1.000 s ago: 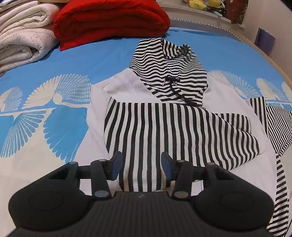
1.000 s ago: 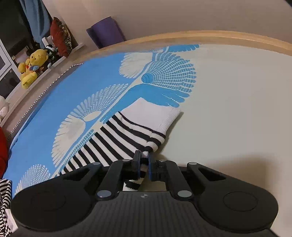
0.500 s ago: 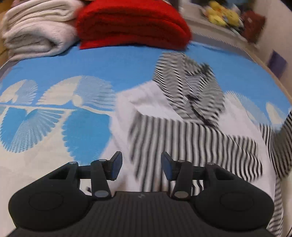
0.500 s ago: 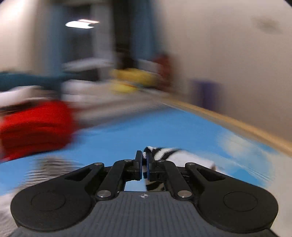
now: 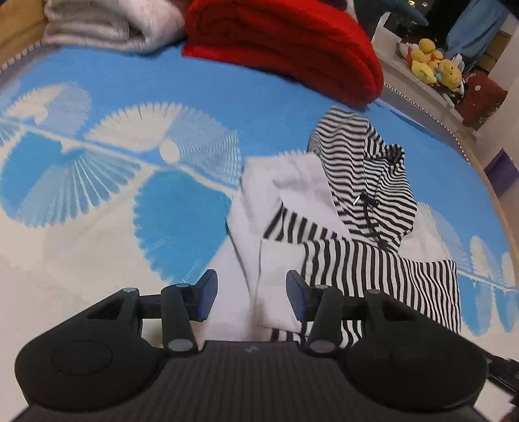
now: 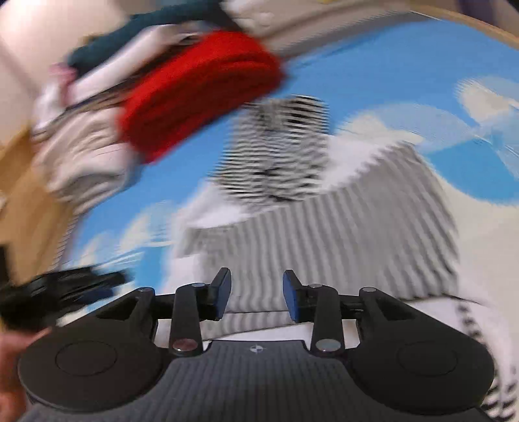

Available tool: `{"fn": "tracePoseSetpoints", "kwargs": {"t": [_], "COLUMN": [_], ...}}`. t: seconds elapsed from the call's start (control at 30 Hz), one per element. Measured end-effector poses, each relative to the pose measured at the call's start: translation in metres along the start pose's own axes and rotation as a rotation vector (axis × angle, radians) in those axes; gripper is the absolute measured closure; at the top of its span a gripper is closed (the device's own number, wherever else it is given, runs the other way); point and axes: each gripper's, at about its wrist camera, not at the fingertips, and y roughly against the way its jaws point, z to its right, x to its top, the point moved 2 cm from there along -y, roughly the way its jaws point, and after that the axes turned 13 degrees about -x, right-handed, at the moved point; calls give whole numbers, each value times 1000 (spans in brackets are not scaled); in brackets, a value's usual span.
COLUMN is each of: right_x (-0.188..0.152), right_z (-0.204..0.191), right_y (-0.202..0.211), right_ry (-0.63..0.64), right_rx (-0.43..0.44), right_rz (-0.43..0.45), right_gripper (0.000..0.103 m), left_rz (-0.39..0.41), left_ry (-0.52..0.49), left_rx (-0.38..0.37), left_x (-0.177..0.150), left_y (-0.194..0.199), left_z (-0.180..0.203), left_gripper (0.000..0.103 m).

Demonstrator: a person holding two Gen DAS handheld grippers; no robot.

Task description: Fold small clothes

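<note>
You are holding your left gripper (image 5: 248,297) half-wide and empty over the near edge of the black-and-white striped hooded top (image 5: 363,233) lying on the blue-and-white patterned bedspread (image 5: 129,207), while your right gripper (image 6: 257,298), jaws just opening, is gripping nothing above it.

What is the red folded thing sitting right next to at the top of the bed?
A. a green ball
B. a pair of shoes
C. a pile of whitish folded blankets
C: in the left wrist view the red folded blanket lies right beside the whitish folded blankets.
</note>
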Motion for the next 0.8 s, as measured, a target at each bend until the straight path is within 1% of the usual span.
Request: {"fn": "tracePoseSetpoints", "kwargs": {"t": [0.03,0.1,0.17,0.27,0.37,0.4,0.43,0.47,0.5,0.57,0.67,0.73,0.8], "right_x": [2,8,8,11,7,5,4,5,6,8,15,16,15], "right_z": [12,34,53,84,109,114,111,110,107,100,89,88,93], "right_y": [-8,-24,-39,-59,-68,-70,-70,-69,-68,-62,-58,-56,-60], "right_ry": [-41,-130,-178,-279,-376,-397,-404,-396,-381,-347,-316,-311,-332], "right_rx": [-49,-75,-119,-231,-255,-257,-251,-248,-255,-253,-234,-226,-240], "right_rz": [-22,-61,-86,-128,-179,-194,-198,-196,-187,-165,-133,-125,-135], "right_gripper": [64,64,64,64,65,66,66,66,65,64,64,64,64], "left_rz": [-9,-35,-46,-78,-123,-130,-130,-125,-116,-63,17,56,55], "left_ry": [9,23,28,33,36,32,24,15,-4,-71,-156,-173,-150], "left_rx": [-5,-5,-5,5,25,29,37,42,46,57,29,40,70], "left_x": [-3,-8,-12,-18,-26,-28,-29,-29,-29,-24,-17,-17,-19], "left_y": [-7,-20,-33,-54,-74,-78,-80,-81,-79,-65,-35,-20,-16], "left_z": [-2,-5,-7,-8,-7,-6,-4,-2,2,16,37,43,39], "left_gripper": [52,54,53,54,54,55,67,81,99,99,100,100,100]}}
